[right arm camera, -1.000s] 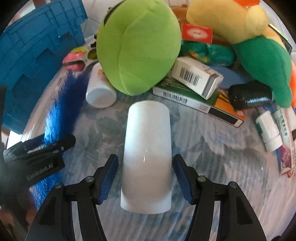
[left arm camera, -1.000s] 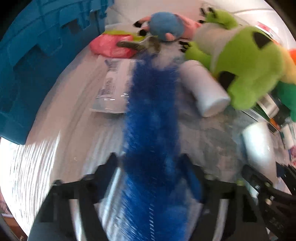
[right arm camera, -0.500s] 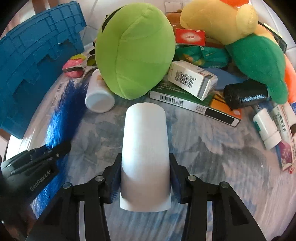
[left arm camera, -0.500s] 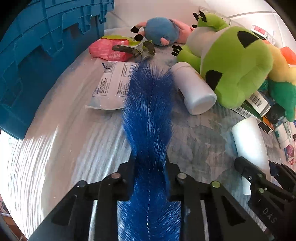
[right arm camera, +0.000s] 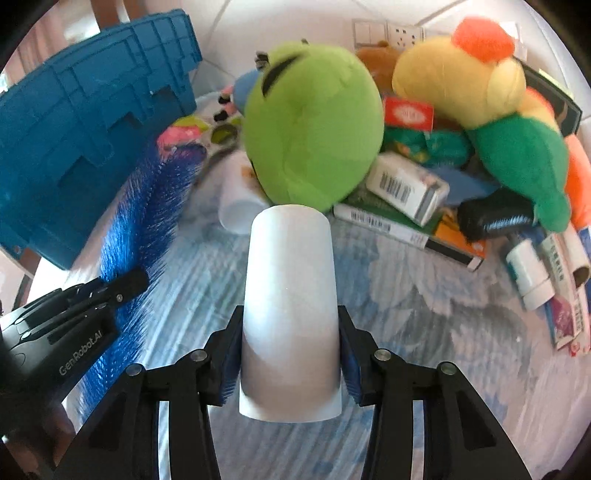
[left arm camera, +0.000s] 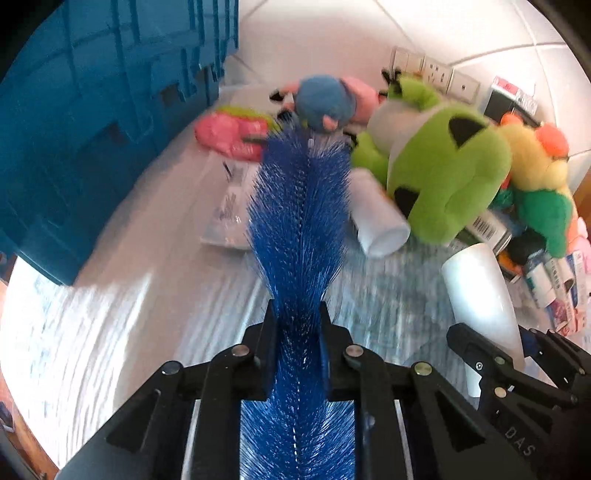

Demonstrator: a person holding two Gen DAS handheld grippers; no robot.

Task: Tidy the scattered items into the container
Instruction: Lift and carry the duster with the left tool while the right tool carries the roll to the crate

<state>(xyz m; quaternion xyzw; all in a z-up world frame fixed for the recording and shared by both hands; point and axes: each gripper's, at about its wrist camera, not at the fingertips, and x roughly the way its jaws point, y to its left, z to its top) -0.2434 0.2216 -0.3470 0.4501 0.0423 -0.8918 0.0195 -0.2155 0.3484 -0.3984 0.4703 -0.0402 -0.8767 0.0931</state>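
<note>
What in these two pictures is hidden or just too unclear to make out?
- Inside of the blue plastic crate: both views show only its outer wall.
- Handle end of the blue bristle brush: left view, cut off at the bottom edge.
- Print on the flat white packet: left view, blurred, partly behind the brush.
- White paper cup: its inside faces away.

A pale floral cloth [right arm camera: 424, 295] covers the tabletop, and white wall sockets [right arm camera: 388, 31] sit on the tiled wall [left arm camera: 332, 37] behind its far edge.

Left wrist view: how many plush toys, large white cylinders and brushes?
Plush toys: 3
Large white cylinders: 2
Brushes: 1
Total: 6
</note>
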